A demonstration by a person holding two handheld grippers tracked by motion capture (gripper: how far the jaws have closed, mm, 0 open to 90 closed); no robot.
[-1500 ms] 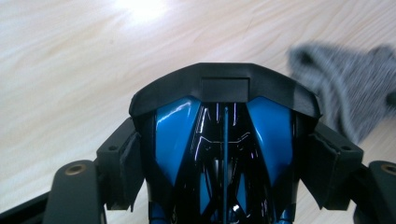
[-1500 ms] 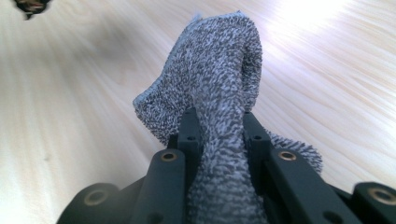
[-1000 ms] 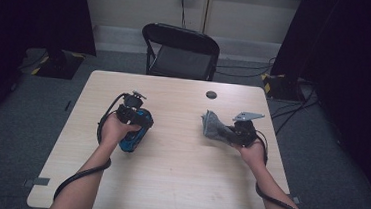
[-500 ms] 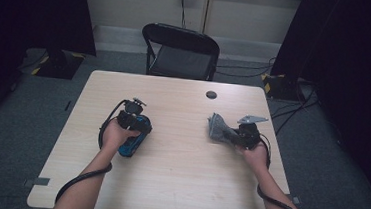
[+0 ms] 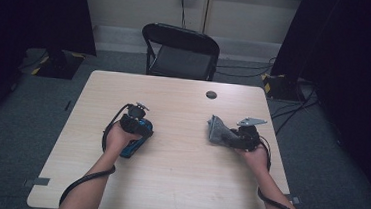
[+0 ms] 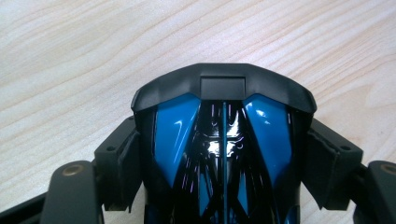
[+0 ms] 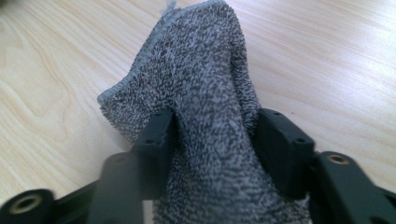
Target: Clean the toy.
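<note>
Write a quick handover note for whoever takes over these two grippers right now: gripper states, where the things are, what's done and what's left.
Left gripper: closed on the glossy blue and black object, low over the table, left of centre.
Right gripper: jaws have just been opening; the grey cloth sits between them, pads touching its sides, likely loosely.
Done: both things are in the grippers, apart from each other.
Left: probably wiping the object with the cloth; regrip the cloth first if it is meant to stay held.
</note>
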